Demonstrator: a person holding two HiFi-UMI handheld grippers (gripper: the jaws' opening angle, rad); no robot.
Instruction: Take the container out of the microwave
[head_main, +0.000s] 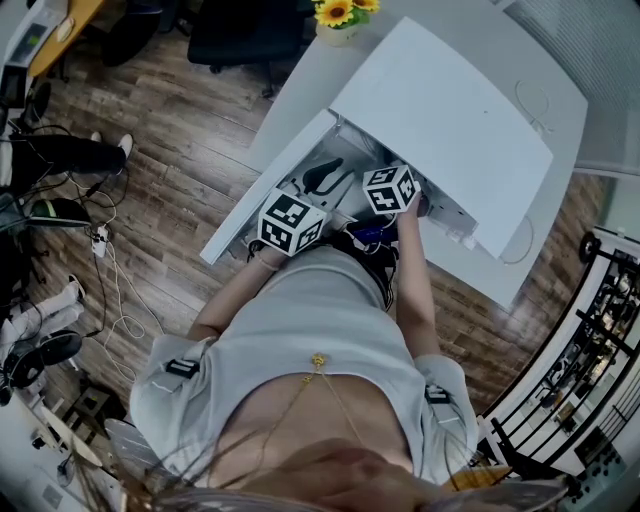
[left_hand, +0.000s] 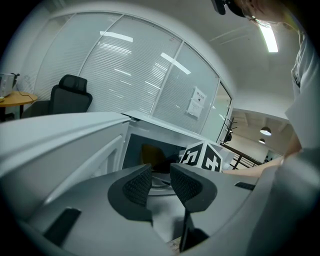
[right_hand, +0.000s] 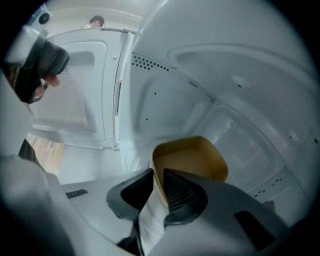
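Observation:
The white microwave (head_main: 440, 110) stands on a white table with its door (head_main: 262, 185) swung open to the left. Inside sits a tan paper container (right_hand: 192, 160), open at the top; it shows dimly in the left gripper view as a container (left_hand: 149, 154) deep in the cavity. My right gripper (right_hand: 159, 192) reaches into the cavity and is shut on the container's near wall, one pad inside and one outside. My left gripper (left_hand: 161, 184) hovers in front of the opening beside the door, its jaws a narrow gap apart with nothing between them.
The door's inner face (right_hand: 75, 100) stands close on the left of the cavity. A pot of sunflowers (head_main: 340, 20) sits at the table's (head_main: 560, 90) far corner. Cables (head_main: 110, 280) and office chairs (head_main: 240, 30) lie over the wooden floor to the left; a black railing (head_main: 580, 380) runs at right.

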